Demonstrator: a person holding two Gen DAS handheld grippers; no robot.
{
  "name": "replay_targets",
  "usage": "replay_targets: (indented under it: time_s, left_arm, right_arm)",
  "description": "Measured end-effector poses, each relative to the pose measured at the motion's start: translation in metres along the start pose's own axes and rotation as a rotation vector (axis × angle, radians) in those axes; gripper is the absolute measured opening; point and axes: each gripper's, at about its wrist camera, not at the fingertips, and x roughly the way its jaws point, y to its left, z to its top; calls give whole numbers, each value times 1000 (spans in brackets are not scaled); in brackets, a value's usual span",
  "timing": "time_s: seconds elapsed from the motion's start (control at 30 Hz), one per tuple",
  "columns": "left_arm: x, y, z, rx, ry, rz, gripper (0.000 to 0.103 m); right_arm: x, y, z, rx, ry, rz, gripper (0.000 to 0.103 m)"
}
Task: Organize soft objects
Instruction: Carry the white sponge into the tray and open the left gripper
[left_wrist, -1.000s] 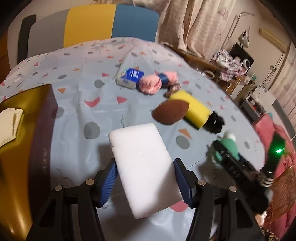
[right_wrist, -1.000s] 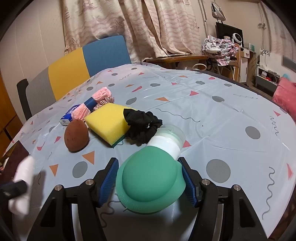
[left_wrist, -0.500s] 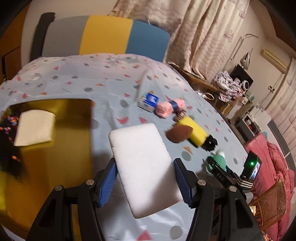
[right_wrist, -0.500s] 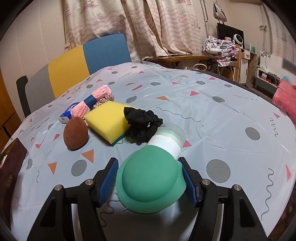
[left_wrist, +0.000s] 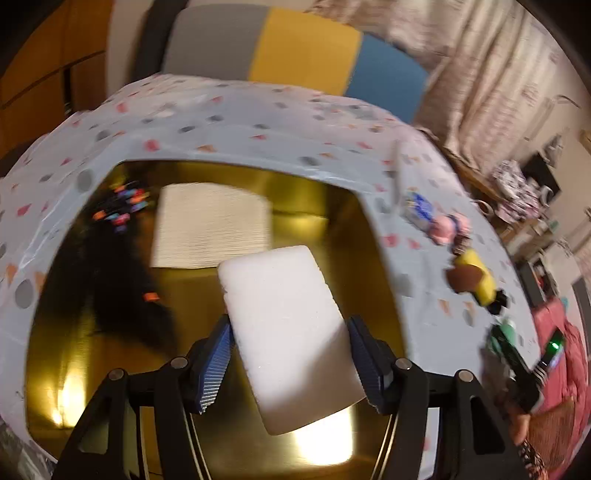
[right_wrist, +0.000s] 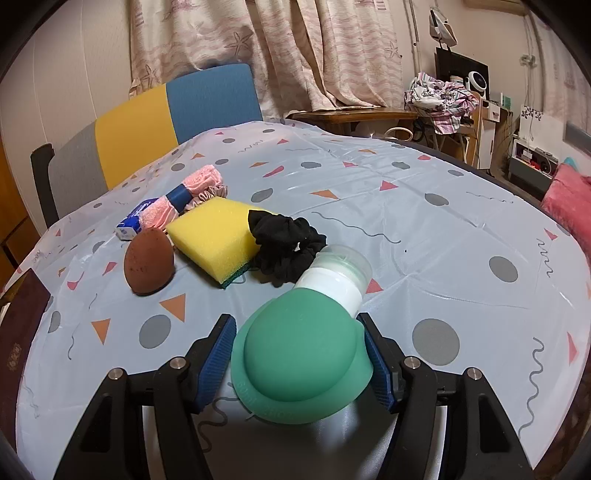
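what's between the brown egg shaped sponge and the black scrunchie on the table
The yellow rectangular foam sponge, touching the black fabric scrunchie and close beside the brown egg-shaped sponge; right wrist view.

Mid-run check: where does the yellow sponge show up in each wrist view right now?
Left wrist: yellow sponge small at far right, behind the brown egg-shaped sponge.
Right wrist: yellow sponge left of centre, between the brown egg-shaped sponge and the black scrunchie.
Shared landmark: the brown egg-shaped sponge touching it.
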Motion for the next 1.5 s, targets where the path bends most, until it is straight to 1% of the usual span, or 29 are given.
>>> replay_targets:
  time_s: [0.07, 0.2, 0.37, 0.47, 0.5, 0.63, 0.7, 0.73, 0.8, 0.97, 1.03, 1.17, 1.2, 1.23, 1.27, 1.3, 1.4, 1.5]
  left_arm:
    - [7, 16, 3, -16, 14, 19, 62]
    - [20, 35, 6, -36, 44, 48, 63]
    - [28, 45, 4, -37, 65, 79, 66]
    - [29, 46, 0, -31, 63, 140, 68]
    - [28, 47, -1, -32, 58, 146, 68]
    - [19, 52, -8, -52, 27, 126, 70]
    - [16, 52, -9, -44, 12, 107, 73]
    - [12, 52, -9, -33, -8, 96, 74]
    - [6, 52, -8, -23, -40, 101, 82]
    - [-3, 55, -4, -54, -70, 95, 82]
    - [-4, 53, -7, -64, -70, 102, 82]
    - [-9, 42, -16, -44, -94, 107, 82]
    - [-10, 39, -17, -41, -99, 105, 82]
    - [-12, 37, -20, -42, -110, 96, 82]
    - [-14, 36, -21, -46, -118, 83, 81]
    - [-17, 35, -24, -61, -132, 52, 81]
    - [-24, 34, -29, -93, -160, 9, 81]
    - [-29, 29, -30, -92, -176, -2, 81]
  right_arm:
    - [0, 1, 0, -2, 1, -3, 67]
    - [1, 2, 0, -10, 4, -12, 67]
    - [1, 4, 0, -18, 7, -25, 67]
    - [1, 5, 0, -25, 10, -33, 67]
    - [2, 5, 0, -28, 12, -37, 67]
    - [2, 7, 2, -41, 24, -49, 67]
    - [2, 7, 3, -43, 32, -49, 67]
    - [2, 7, 3, -42, 37, -47, 67]
    - [2, 6, 5, -36, 48, -42, 67]
    - [-3, 6, 6, -35, 55, -35, 67]
    - [-6, 8, 7, -45, 53, -36, 65]
    - [-13, 14, 10, -56, 61, -8, 64]
    - [-16, 17, 11, -60, 60, 1, 63]
    - [-19, 21, 11, -69, 56, 15, 54]
    - [-22, 24, 12, -76, 51, 27, 52]
    - [-26, 29, 13, -82, 55, 48, 43]
    - [-34, 43, 20, -98, 40, 61, 43]
    - [-36, 52, 25, -116, 59, 45, 43]
